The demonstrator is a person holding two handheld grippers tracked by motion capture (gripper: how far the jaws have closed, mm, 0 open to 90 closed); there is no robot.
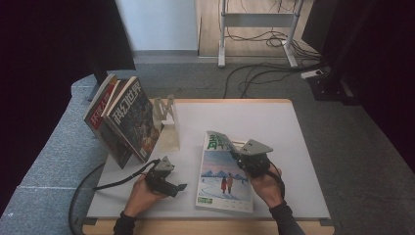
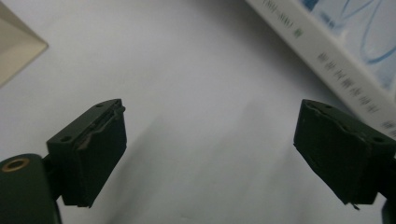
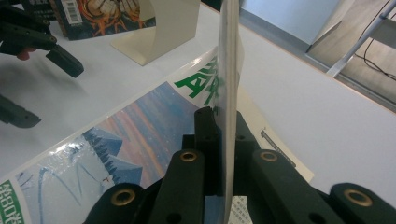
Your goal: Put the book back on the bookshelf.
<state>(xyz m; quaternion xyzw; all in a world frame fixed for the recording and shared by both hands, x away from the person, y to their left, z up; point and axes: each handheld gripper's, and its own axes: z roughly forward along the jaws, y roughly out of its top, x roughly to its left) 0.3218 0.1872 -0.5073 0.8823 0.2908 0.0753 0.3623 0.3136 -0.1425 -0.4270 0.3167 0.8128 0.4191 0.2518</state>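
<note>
Two hands work low over the white table (image 1: 293, 147): the right gripper (image 1: 238, 155) pinches the magazine (image 1: 222, 183)'s cover, lifting its top edge, while the left gripper (image 1: 182, 186) rests wide open, empty, beside the magazine's left edge.

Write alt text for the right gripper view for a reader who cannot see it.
The right gripper pinches the cover of a magazine between its shut black jaws, lifting it edge-on above the white table. The magazine's cover art shows blue mountains and green lettering. A cream stand sits behind it, and the left gripper reaches in at the far left.
</note>
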